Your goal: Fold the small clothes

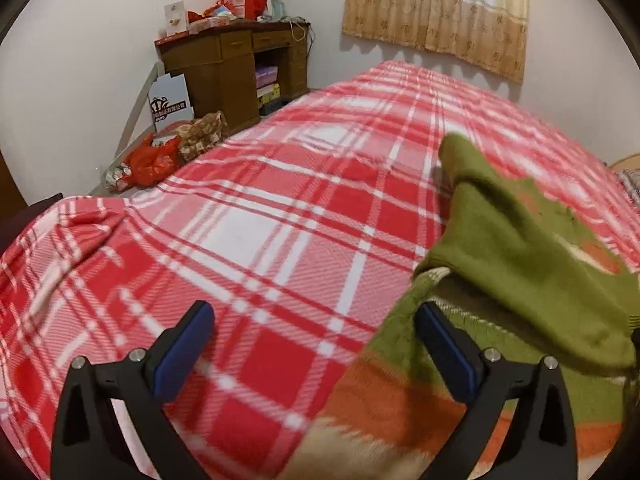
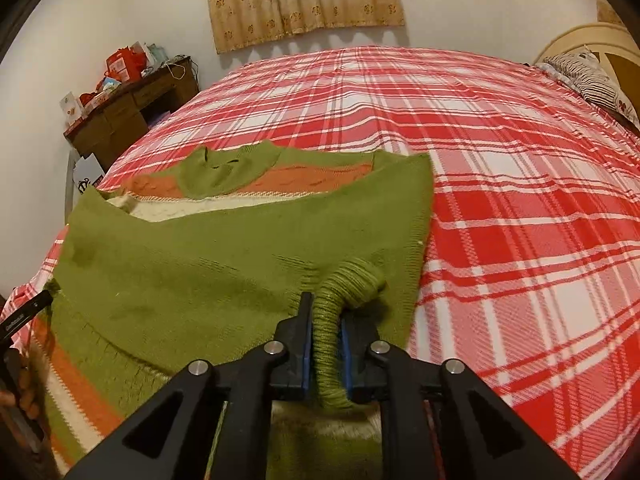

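Observation:
A green knit sweater (image 2: 192, 264) with orange and cream stripes lies on the red plaid bed cover (image 2: 520, 200). One sleeve is folded across its body. My right gripper (image 2: 326, 312) is shut on that sleeve's ribbed cuff (image 2: 328, 340), which stands bunched between the blue pads. In the left wrist view the sweater (image 1: 520, 248) fills the lower right. My left gripper (image 1: 316, 316) is open with nothing between its fingers; its right finger (image 1: 444, 344) hangs over the sweater's edge and its left one over bare cover. Part of the left gripper (image 2: 24, 316) shows at the right wrist view's left edge.
A brown desk (image 1: 232, 64) piled with red boxes stands at the far left wall, with bags (image 1: 160, 156) on the floor beside it. A curtain (image 2: 304, 0) hangs behind the bed. A striped pillow (image 2: 592, 80) lies at the far right by the headboard.

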Demonstrator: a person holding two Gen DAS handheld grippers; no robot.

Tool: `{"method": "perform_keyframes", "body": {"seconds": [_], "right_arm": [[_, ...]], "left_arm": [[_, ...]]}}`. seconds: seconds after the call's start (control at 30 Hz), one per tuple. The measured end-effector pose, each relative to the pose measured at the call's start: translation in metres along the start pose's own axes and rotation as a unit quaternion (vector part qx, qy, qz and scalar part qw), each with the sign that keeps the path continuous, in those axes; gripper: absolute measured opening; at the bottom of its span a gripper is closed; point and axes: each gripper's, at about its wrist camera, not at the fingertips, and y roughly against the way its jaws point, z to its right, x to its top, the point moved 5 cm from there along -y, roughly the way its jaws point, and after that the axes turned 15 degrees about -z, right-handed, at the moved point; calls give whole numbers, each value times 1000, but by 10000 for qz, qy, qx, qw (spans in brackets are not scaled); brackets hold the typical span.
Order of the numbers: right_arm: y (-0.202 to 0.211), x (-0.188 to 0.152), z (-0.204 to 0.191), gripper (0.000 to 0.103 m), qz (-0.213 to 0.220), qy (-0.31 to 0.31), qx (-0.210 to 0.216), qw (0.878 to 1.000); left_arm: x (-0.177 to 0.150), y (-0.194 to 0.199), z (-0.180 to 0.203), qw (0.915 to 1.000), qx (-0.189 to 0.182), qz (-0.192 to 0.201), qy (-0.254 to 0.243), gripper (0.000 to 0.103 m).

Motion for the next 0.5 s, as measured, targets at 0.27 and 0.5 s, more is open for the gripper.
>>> {"method": "perform_keyframes", "body": {"seconds": [0.27,0.5], "right_arm": [[74,34,-53,23,1199,549,-470,9902],[26,80,-194,25,514,1725,1262,9755]], "left_arm": [[41,9,23,9987,-227,456,-93,103],[31,-42,39,9995,-267,-127,-148,103]]}}
